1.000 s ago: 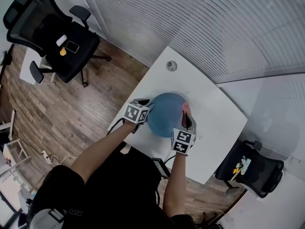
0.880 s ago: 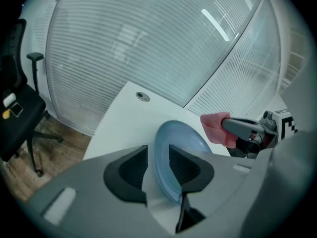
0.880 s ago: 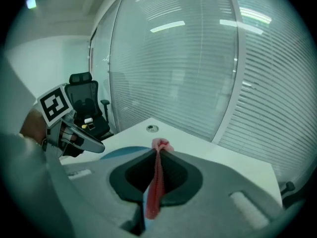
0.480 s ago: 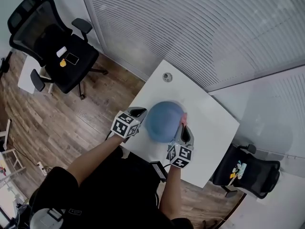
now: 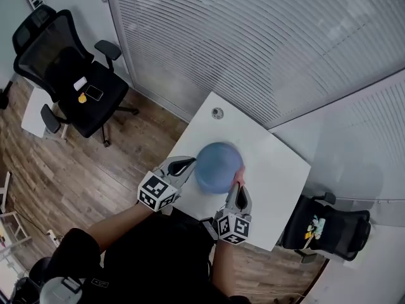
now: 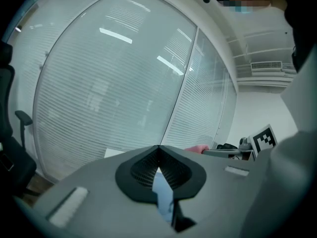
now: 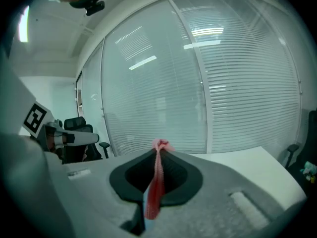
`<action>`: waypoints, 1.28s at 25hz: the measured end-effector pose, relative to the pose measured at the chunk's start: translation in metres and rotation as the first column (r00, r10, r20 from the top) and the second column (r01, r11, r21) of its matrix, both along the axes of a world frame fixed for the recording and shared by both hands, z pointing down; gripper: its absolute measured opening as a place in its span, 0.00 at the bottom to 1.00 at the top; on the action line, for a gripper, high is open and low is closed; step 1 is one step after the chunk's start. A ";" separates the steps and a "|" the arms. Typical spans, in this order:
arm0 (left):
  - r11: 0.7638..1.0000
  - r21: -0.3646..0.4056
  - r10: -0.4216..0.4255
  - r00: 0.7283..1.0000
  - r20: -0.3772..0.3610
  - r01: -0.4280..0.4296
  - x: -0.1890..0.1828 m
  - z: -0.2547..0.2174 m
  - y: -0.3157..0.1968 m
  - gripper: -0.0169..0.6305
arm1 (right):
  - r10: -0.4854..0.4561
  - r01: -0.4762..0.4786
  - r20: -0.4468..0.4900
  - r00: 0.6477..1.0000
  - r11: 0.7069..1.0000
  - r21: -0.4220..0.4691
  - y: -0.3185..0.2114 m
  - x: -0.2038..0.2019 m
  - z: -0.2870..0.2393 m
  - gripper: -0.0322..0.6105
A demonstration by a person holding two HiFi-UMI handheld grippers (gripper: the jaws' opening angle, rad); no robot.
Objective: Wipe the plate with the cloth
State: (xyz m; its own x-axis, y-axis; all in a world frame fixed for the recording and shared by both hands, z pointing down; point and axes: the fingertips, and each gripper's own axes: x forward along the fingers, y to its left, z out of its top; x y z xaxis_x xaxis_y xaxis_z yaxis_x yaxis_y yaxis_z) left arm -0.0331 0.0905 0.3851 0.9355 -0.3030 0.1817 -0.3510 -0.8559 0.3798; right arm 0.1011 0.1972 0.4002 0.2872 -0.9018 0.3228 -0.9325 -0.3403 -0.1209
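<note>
A blue plate (image 5: 218,165) hangs over the white table (image 5: 273,163), and my left gripper (image 5: 187,165) is shut on its left rim. Those jaws have just been closing, and in the left gripper view a sliver of the blue plate (image 6: 161,192) shows pinched between them. My right gripper (image 5: 239,185) sits at the plate's lower right edge, shut on a pink cloth (image 5: 240,175). The right gripper view has the cloth (image 7: 156,182) bunched between the pads, its top poking out above them. The cloth (image 6: 198,148) also peeks in from the right of the left gripper view.
A small round fitting (image 5: 217,113) sits near the table's far corner. A black office chair (image 5: 69,75) carrying small items stands at the left on the wood floor, and another chair (image 5: 326,230) stands at the right. Blinds cover the glass wall (image 5: 253,43) behind.
The left gripper has closed on the plate's rim. Both grippers have risen toward the camera and drawn back to the near side of the table, the plate coming up with the left one.
</note>
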 end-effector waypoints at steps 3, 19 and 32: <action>0.999 0.050 -0.010 0.999 -0.035 0.011 -0.014 -0.019 0.009 0.03 | -0.004 0.003 0.029 1.000 1.000 0.027 0.012 -0.015 -0.007 0.07; 0.993 0.107 0.058 0.998 0.003 -0.058 -0.022 -0.006 0.050 0.03 | -0.039 0.039 -0.001 0.999 0.999 0.029 0.035 -0.046 -0.007 0.07; 0.993 0.095 0.067 0.998 0.013 -0.068 -0.011 -0.002 0.046 0.03 | -0.061 0.062 -0.024 0.998 0.998 0.027 0.029 -0.042 -0.006 0.07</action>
